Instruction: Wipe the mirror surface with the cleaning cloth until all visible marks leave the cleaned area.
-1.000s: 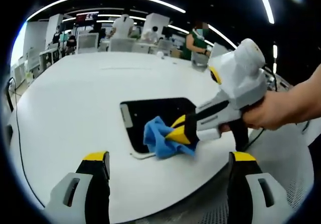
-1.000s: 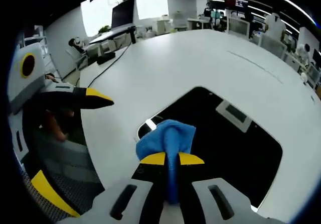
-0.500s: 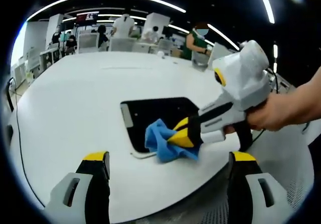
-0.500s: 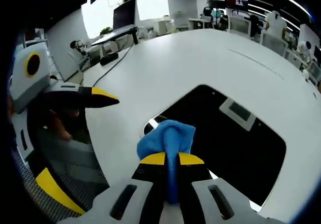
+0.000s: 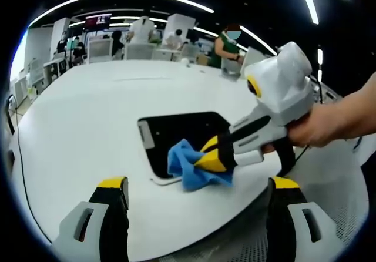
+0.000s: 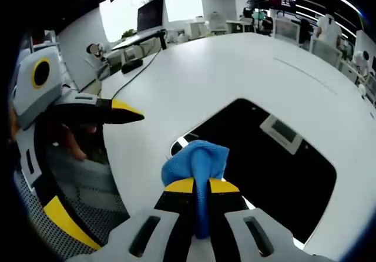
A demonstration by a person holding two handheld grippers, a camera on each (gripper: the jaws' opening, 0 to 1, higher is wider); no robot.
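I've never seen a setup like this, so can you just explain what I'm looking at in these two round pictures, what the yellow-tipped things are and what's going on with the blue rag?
There is no robot arm here. A person holds a handheld two-jaw gripper in each hand, and each gripper carries a fisheye camera that looks along its own jaws, hence the round pictures.

In the left gripper view, the left gripper rises from the bottom with its jaws wide apart, holding nothing. The right gripper comes in from the right, gripped by the person's hand.

The right gripper view looks down that tool's closed jaws, which pinch a blue cleaning cloth. The cloth sits at the near corner of a dark mirror lying flat on a big white table. An office with desks and people shows behind.
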